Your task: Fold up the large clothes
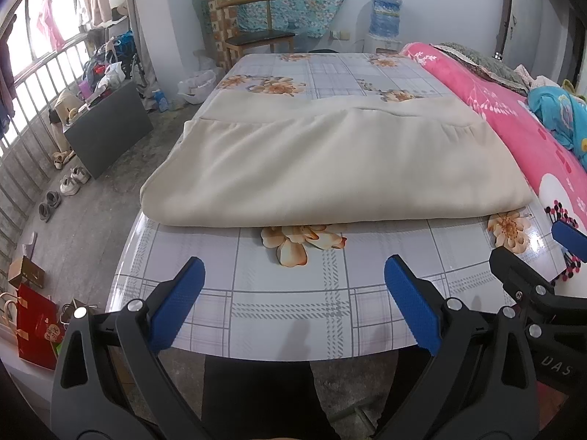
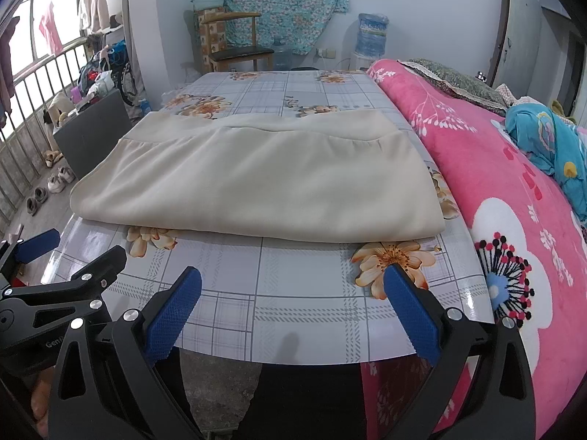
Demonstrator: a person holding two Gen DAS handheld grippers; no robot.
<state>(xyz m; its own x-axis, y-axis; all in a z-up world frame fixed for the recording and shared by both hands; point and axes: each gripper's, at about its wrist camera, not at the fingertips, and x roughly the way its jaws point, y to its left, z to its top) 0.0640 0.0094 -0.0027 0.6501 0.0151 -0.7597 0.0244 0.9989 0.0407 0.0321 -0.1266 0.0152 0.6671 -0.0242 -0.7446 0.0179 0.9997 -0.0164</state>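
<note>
A large cream garment (image 1: 330,168) lies folded flat on the floral plaid table (image 1: 293,304), its near folded edge toward me and a gathered hem across the far part. It appears the same way in the right wrist view, as the cream garment (image 2: 256,183). My left gripper (image 1: 293,275) is open above the bare near end of the table, short of the cloth, with nothing between its blue pads (image 1: 179,304). My right gripper (image 2: 293,286) is open too, beside it on the right, also short of the cloth and holding nothing. Each gripper shows at the edge of the other's view.
A pink floral blanket (image 2: 513,190) covers the bed against the table's right side, with a blue cloth (image 2: 550,143) on it. On the floor at the left are a dark box (image 1: 106,128), shoes (image 1: 69,183) and a red bag (image 1: 35,326). A wooden chair (image 1: 256,33) stands behind.
</note>
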